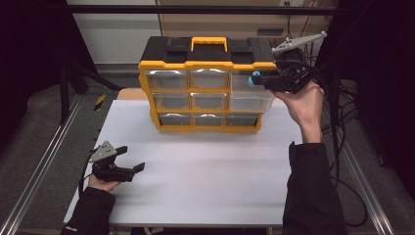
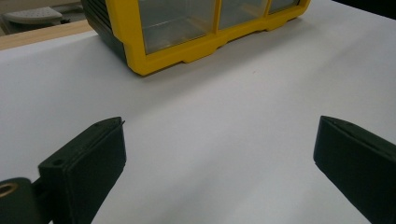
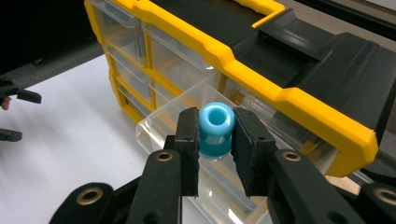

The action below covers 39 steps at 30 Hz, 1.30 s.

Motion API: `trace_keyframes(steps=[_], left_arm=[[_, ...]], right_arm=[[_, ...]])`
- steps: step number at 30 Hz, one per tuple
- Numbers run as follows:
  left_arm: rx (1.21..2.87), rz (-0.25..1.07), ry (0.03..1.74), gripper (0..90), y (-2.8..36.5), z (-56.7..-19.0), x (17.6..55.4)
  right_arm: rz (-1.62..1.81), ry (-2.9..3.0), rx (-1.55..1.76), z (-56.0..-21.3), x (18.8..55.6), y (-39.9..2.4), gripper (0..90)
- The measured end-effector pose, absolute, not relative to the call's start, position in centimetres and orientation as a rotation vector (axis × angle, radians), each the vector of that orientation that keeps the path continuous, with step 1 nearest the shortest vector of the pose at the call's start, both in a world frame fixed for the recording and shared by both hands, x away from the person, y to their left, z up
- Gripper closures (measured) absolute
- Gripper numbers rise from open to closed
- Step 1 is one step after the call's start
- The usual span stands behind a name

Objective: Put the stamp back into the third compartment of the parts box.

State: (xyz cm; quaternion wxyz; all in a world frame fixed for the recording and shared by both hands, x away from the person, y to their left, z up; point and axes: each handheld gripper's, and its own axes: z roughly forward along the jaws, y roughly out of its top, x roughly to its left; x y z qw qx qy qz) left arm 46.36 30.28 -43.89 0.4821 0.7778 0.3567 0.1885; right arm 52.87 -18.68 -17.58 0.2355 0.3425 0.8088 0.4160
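right gripper [image 3: 215, 140] clamping blue spool [image 3: 215, 128], bore upward, over open drawer [image 3: 163, 123]

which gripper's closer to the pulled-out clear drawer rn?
Right. The right gripper holds a blue spool directly over the open drawer; the left gripper sits far off at the table's near-left corner.

Both arms wear black long sleeves; the left sleeve [image 1: 90, 213] carries a small white marking near its lower edge, and the right sleeve [image 1: 313, 191] ends at the wrist. Each hand grips black tongs: the left tongs [image 1: 133, 164] and right tongs [image 1: 258, 80] have flat, blocky matte jaws, brass-coloured rivets at the linkage pivots, a grey three-cornered plate on top, and black cables trailing away.
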Motion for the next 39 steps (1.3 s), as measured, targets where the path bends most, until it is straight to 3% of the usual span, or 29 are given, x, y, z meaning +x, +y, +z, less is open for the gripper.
trace_keyframes(steps=[39], left_arm=[[1.898,0.461,0.869,2.1,30.3,-43.9,46.4]], right_arm=[[1.050,2.246,1.034,-20.5,55.5,-18.4,72.7]])
